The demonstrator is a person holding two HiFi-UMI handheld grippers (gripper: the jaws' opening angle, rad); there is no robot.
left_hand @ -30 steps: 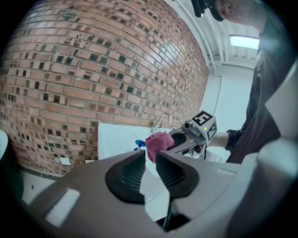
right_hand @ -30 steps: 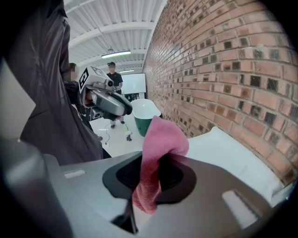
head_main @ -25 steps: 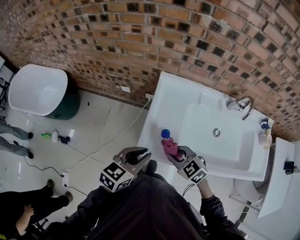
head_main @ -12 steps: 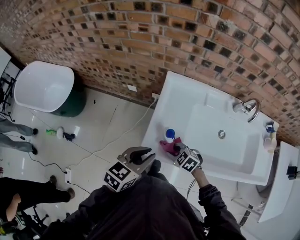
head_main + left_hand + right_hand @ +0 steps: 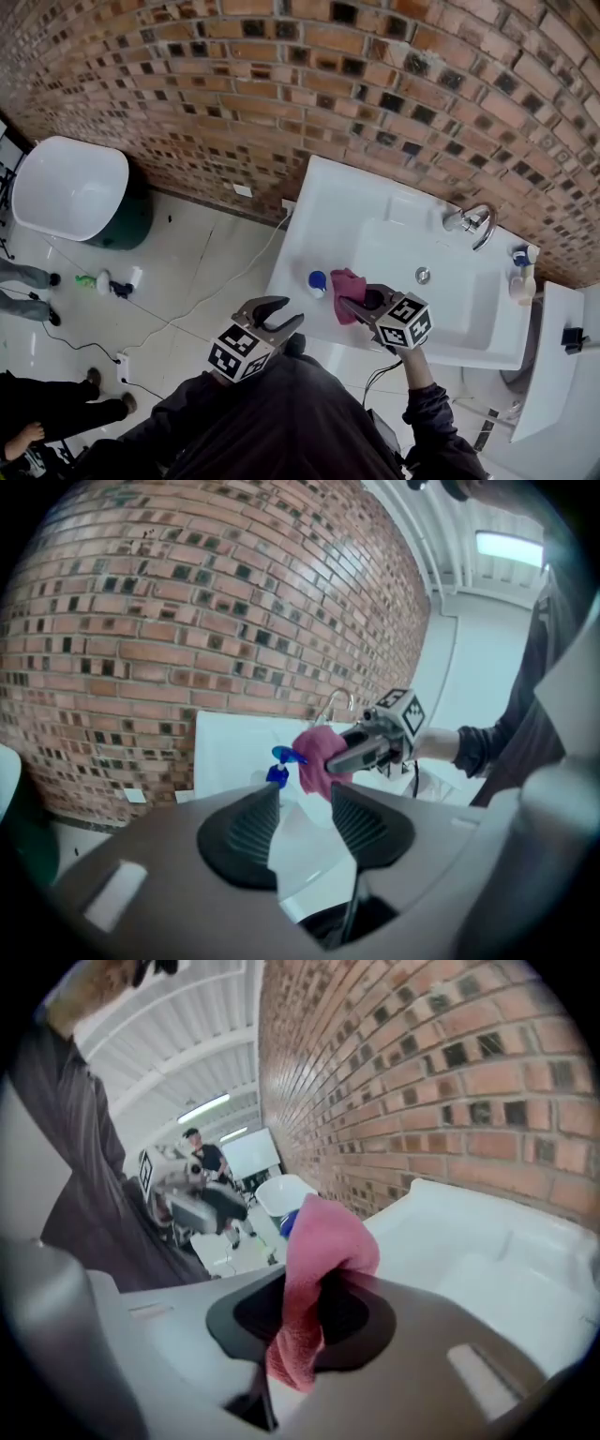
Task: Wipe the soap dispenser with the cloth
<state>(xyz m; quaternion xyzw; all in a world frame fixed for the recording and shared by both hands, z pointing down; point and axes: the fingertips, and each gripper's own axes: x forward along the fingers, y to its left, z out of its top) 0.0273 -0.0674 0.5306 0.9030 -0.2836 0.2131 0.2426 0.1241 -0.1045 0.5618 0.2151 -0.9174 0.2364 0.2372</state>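
Wiping is under way: the soap dispenser [image 5: 318,281] stands on the sink's [image 5: 309,202] front-left rim, the right claw [image 5: 349,302] is clamped on the pink cloth [image 5: 349,284] just beside it, and the left claw [image 5: 289,312], empty and opening before the sink's front edge, probably must next steady the dispenser.

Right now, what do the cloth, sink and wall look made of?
Cloth: pink fabric, probably terry or microfibre; fuzzy nap, limp folds. Sink: glossy white, likely ceramic; smooth with a soft sheen. Wall: matte red-brown brick, mortar joints visible.
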